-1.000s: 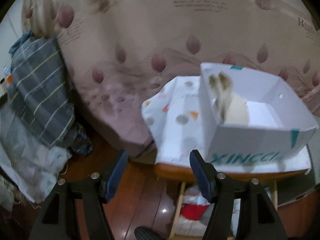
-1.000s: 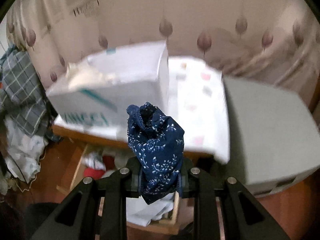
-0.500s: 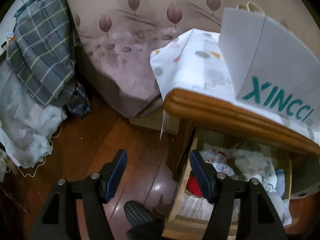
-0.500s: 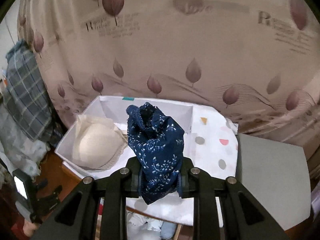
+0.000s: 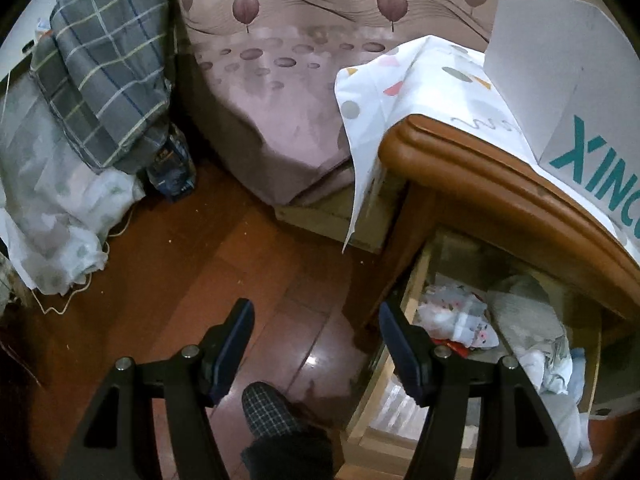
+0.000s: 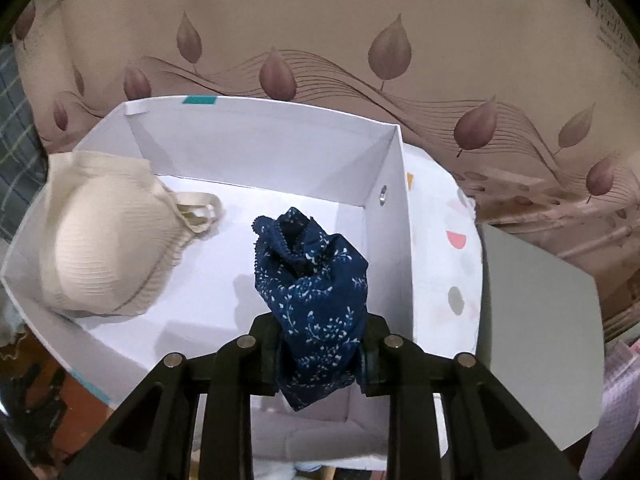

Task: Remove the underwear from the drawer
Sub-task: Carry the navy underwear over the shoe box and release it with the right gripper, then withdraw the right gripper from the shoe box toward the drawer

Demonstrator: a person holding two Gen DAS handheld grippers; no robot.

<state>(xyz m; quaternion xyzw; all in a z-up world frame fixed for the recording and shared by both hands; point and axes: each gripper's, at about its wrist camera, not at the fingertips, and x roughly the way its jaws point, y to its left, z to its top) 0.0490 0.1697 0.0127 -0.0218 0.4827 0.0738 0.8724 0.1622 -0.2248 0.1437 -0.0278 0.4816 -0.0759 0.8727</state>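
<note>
Bedroom with the leafy bedspread: right tongs [image 6: 320, 354] now hang over the white box [image 6: 394, 216], jaws starting to open around the blue underwear [image 6: 316, 292], so it's about to drop in. Left tongs [image 5: 314, 344], apart and empty, have dipped toward the open drawer [image 5: 416, 292].

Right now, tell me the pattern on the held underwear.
Navy underwear with small white sprigs; right wrist view.
</note>
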